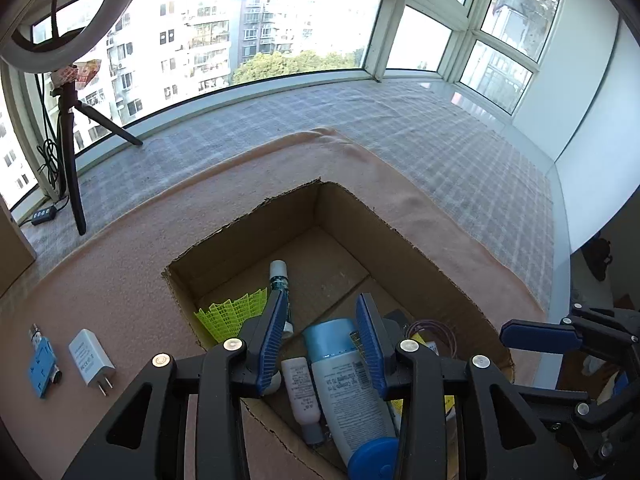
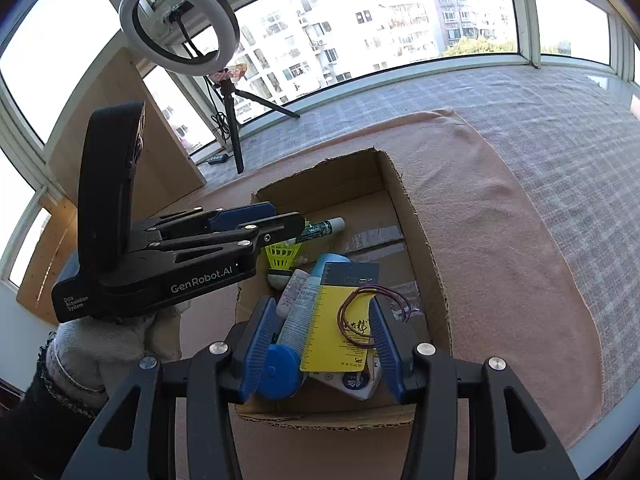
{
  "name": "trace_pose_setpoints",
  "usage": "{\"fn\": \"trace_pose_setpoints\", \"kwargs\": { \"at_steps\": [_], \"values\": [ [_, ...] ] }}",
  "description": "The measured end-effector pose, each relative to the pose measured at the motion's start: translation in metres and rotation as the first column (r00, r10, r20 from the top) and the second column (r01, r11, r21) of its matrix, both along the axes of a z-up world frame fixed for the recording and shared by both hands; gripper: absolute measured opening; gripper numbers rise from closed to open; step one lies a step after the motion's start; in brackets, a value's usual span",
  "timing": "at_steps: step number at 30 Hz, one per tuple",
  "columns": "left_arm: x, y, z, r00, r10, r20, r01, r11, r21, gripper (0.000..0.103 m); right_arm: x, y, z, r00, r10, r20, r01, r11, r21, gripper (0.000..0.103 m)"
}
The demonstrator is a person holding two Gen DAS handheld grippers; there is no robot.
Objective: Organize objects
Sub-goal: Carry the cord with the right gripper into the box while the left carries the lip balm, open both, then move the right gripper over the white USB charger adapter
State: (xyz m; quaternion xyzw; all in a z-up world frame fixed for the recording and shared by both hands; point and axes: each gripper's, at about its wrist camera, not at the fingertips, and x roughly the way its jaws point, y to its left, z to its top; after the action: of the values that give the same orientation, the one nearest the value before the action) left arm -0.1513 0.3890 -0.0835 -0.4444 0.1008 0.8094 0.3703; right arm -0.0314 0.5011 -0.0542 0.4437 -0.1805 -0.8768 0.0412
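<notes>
Left gripper [image 1: 322, 336] and right gripper [image 2: 316, 340] both hang over the open cardboard box [image 2: 400, 184], fingers parted, nothing between them. Box holds a blue-capped lotion bottle [image 1: 344, 384], yellow card [image 2: 332, 320] and shuttlecock [image 1: 232, 312], crowded toward its near edge. White charger [image 1: 90, 356] lies on the surface left of the box; pink cloth [image 2: 500, 240] lies bare to the right.

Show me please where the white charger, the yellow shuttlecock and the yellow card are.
white charger [image 1: 89, 354]: left wrist view, on its body.
yellow shuttlecock [image 1: 232, 312]: left wrist view, on its skirt.
yellow card [image 2: 332, 328]: right wrist view, on its face.
</notes>
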Motion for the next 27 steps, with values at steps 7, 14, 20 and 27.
{"fn": "trace_pose_setpoints", "kwargs": {
  "at_steps": [7,14,20,27],
  "values": [
    [0.0,-0.02,0.002,1.0,0.031,-0.003,-0.031,0.999,0.01,0.039,0.001,-0.007,-0.001,1.0,0.01,0.006,-0.01,1.0,-0.01,0.047],
    [0.003,-0.057,0.003,0.997,0.078,0.002,-0.078,0.997,0.016,0.039,-0.001,-0.014,0.001,1.0,0.012,0.004,-0.012,1.0,-0.016,0.047],
    [0.003,-0.101,-0.003,0.99,0.136,0.027,-0.137,0.991,0.013,0.043,-0.012,-0.027,0.004,1.0,0.031,-0.002,-0.031,0.999,-0.03,0.047],
    [0.005,-0.162,-0.009,0.97,0.237,0.044,-0.238,0.971,0.012,0.046,-0.029,-0.059,0.0,0.996,0.088,0.011,-0.087,0.996,-0.03,0.047]
  ]
}}
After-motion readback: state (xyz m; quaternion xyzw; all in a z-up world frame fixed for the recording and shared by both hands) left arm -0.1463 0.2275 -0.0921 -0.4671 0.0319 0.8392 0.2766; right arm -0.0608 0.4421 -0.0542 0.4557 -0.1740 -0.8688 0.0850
